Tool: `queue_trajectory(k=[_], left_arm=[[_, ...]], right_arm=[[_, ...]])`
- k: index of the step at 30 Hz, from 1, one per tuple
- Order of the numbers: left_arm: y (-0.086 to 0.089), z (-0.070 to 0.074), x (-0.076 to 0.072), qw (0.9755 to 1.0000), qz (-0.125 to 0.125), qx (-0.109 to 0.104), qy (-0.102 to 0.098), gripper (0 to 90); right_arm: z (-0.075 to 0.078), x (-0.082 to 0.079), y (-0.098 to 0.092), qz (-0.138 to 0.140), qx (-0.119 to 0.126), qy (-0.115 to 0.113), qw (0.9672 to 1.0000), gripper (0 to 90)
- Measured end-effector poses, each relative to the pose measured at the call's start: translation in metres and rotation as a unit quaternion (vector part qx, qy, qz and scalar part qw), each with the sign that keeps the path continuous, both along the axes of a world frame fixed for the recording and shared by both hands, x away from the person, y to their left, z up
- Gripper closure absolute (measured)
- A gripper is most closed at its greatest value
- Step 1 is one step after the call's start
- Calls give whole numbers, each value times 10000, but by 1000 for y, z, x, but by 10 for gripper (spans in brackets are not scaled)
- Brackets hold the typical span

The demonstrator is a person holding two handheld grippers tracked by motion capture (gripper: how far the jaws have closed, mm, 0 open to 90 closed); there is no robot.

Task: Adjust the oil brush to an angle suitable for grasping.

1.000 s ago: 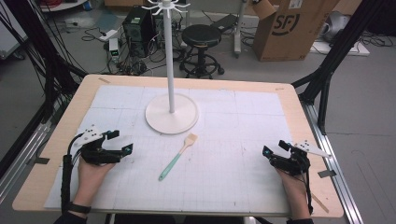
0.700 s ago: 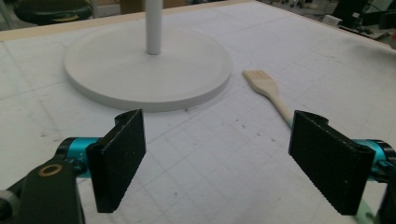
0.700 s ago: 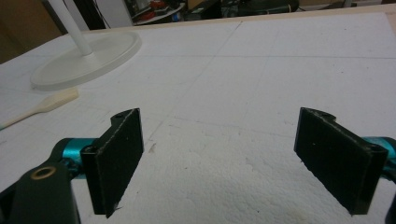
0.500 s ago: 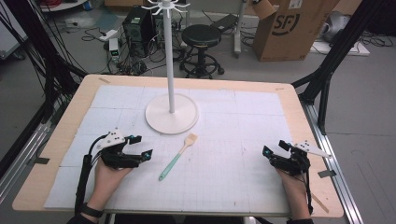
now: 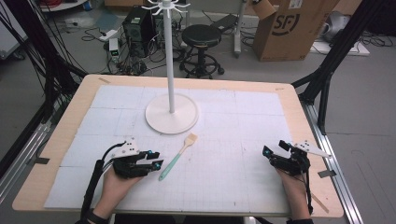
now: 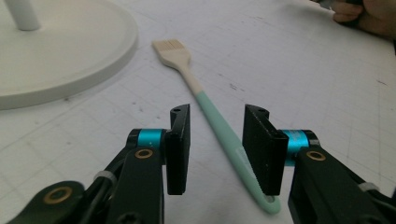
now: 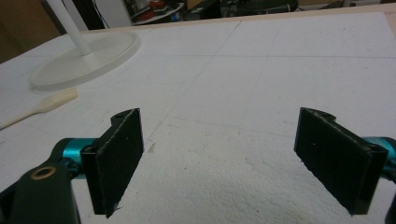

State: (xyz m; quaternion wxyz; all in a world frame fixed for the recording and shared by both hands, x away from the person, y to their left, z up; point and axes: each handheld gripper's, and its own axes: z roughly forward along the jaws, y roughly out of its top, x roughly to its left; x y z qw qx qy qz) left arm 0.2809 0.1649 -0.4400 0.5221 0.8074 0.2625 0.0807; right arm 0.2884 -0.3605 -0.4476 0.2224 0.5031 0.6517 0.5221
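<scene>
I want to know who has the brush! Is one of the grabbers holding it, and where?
Nobody yet. The left gripper is open, its jaws either side of the brush's green handle, not squeezing. The right gripper is open too.

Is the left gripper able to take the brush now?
Probably yes. The left gripper is open and the brush handle lies flat between its fingers, with nothing in the way.

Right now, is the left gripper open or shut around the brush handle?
Open. The left gripper has its jaws apart on either side of the brush, whose green handle lies flat on the table between them with visible gaps.
</scene>
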Motion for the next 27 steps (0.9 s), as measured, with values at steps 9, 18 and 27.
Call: queue_trajectory(k=[9, 18, 27], left_arm=[[-17, -2, -11, 9988, -468, 14, 157, 846], [-34, -8, -18, 9961, -786, 272, 289, 886], [-33, -10, -16, 9947, -470, 844, 344, 897]], right_arm=[[0, 0, 0, -1, 3, 9, 10000, 149], [0, 0, 0, 0, -3, 10, 10000, 149], [0, 0, 0, -2, -1, 10, 10000, 149]])
